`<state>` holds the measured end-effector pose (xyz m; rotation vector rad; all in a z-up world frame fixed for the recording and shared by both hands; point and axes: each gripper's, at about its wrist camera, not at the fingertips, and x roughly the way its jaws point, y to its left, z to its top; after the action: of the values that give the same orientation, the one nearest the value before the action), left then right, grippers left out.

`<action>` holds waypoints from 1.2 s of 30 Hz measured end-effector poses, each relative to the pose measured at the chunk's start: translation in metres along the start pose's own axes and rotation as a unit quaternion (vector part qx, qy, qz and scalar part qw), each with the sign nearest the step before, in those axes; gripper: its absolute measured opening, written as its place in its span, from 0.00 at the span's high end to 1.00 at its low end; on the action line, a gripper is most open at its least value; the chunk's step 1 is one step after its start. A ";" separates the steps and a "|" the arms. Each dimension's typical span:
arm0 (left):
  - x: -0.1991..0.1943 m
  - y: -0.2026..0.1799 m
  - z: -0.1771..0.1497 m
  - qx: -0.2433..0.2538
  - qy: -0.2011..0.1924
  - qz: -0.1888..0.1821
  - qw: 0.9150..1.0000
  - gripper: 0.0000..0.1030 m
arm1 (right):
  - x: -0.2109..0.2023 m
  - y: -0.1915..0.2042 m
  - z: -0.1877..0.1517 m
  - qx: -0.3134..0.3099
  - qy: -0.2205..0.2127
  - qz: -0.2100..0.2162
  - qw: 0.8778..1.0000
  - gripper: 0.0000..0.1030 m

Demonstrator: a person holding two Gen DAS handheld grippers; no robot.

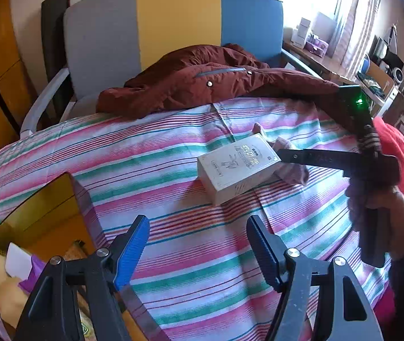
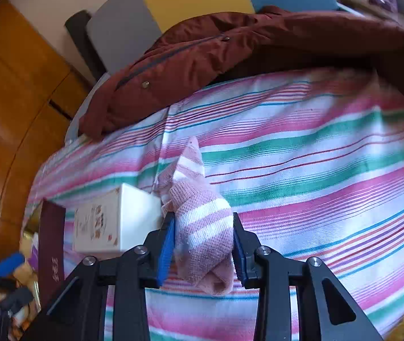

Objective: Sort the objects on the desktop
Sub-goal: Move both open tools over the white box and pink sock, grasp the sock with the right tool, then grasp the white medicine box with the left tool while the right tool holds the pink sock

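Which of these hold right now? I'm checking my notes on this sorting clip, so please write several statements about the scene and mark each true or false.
1. The right hand-held gripper is closed on the pink striped sock. True.
2. The left hand-held gripper holds the white box. False: it is open and empty, short of the box.
3. The box lies on the striped cloth, next to the sock. True.
4. The dark red jacket covers the box. False: it lies beyond the box, at the far edge of the cloth by the chair.
5. The sock is plain blue. False: it is pink with white stripes.
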<state>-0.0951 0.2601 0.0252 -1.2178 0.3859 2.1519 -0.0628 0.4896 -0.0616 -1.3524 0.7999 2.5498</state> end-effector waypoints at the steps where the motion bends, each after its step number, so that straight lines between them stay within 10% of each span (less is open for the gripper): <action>1: 0.002 -0.001 0.002 0.005 -0.002 -0.003 1.000 0.31 | -0.004 0.000 -0.001 -0.005 0.001 -0.008 1.000 0.64; 6: 0.016 -0.009 0.013 0.015 0.010 -0.007 1.000 0.31 | -0.020 -0.004 -0.009 -0.064 0.014 -0.091 0.994 0.64; 27: 0.066 -0.059 0.051 0.193 -0.013 0.000 0.981 0.20 | -0.002 -0.019 -0.019 -0.079 0.020 -0.060 0.995 0.04; 36: 0.090 -0.060 0.054 0.260 0.013 -0.030 0.965 0.17 | -0.001 -0.016 -0.024 -0.082 0.034 -0.057 0.994 0.00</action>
<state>-0.1257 0.3687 -0.0190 -0.9387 0.8512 1.8203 -0.0394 0.4905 -0.0779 -1.4925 0.5174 2.5398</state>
